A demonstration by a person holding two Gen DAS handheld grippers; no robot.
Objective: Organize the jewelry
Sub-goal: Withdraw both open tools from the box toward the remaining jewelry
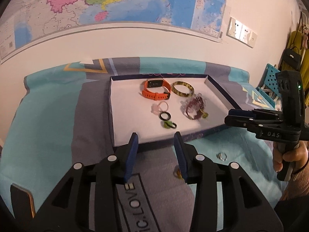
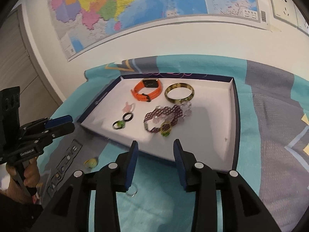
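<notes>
A shallow white tray (image 1: pixel 123 116) with a dark rim lies on a teal and grey bedspread (image 1: pixel 48 116), under a wall map (image 1: pixel 96 0). Inside the tray, towards its far edge, sit an orange watch (image 1: pixel 156 91) and, just beside it, a mottled yellow bangle (image 1: pixel 183 91). Nearer the front edge lie a pink ring (image 1: pixel 161 107), a black ring (image 1: pixel 164 116) and a green ring (image 1: pixel 170 124) in a loose row, with a purple beaded bracelet (image 1: pixel 194 108) towards the right side.

Two rings lie on the bedspread outside the tray's front edge — a clear ring (image 1: pixel 221 156) and a yellow ring (image 2: pixel 90 162).

The left gripper (image 1: pixel 156 154) and right gripper (image 2: pixel 155 158) hover before the front edge, each with jaws part-way apart and holding nothing.
</notes>
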